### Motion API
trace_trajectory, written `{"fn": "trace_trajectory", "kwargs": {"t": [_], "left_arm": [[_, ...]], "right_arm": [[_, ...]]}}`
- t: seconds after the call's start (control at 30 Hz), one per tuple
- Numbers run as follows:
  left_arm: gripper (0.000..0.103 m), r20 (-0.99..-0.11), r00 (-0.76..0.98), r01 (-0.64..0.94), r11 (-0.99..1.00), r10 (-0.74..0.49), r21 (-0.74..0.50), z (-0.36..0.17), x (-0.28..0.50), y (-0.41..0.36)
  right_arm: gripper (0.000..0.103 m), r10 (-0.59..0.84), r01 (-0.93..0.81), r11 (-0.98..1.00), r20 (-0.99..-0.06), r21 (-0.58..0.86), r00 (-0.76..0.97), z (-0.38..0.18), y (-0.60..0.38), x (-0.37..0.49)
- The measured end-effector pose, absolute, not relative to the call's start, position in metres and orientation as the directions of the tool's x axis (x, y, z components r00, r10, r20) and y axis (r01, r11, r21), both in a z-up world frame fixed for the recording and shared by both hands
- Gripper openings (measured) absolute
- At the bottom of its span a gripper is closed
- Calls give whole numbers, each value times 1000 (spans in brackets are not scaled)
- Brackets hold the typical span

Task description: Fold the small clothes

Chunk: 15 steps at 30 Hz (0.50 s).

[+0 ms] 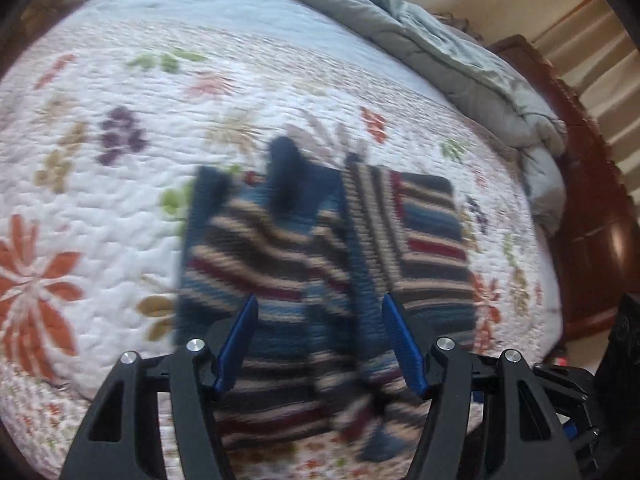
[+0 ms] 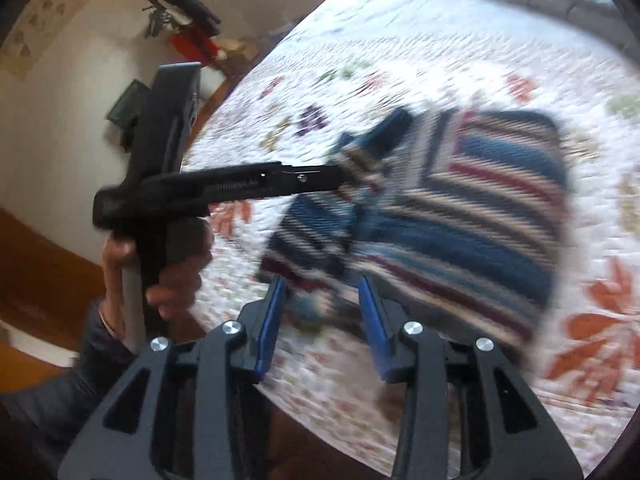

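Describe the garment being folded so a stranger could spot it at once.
On the white floral quilt covering the bed lies a small knitted striped sweater. It is the only garment there, banded in blue, cream, dark red and black, unlike the plain grey comforter bunched at the far edge.

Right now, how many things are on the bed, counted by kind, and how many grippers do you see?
Striped knitted garment: 1
Grey duvet: 1
Flowered quilt: 1
Grippers: 2, the left gripper and the right gripper, both open
Total: 5
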<state>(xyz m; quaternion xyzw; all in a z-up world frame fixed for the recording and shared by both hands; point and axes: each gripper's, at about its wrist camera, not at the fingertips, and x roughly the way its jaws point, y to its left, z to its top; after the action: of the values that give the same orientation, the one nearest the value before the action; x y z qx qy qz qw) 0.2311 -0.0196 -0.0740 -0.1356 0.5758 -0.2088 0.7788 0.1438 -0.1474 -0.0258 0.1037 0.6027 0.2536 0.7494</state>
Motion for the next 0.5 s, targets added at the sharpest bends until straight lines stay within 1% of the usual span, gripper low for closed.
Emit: {"fn": "trace_trajectory", "kwargs": {"t": [0.13, 0.23, 0.3, 0.43, 0.5], "left_arm": [[65, -835, 175, 176, 851, -521, -494, -86, 241, -46], [65, -854, 133, 169, 861, -502, -480, -101, 246, -64], [64, -851, 107, 162, 854, -514, -495, -109, 247, -72], [63, -830, 96, 178, 830, -550, -529, -107, 244, -85], [63, -837, 96, 194, 835, -538, -514, -107, 245, -94]], "right_arm": [[39, 449, -184, 890, -875, 418, 180, -24, -187, 139], [39, 439, -137, 897, -880, 419, 183, -33, -208, 134], [39, 428, -134, 903, -884, 409, 186, -37, -215, 131], [39, 423, -124, 906, -889, 406, 177, -49, -220, 130], [39, 423, -106, 906, -889, 410, 173, -57, -221, 131]]}}
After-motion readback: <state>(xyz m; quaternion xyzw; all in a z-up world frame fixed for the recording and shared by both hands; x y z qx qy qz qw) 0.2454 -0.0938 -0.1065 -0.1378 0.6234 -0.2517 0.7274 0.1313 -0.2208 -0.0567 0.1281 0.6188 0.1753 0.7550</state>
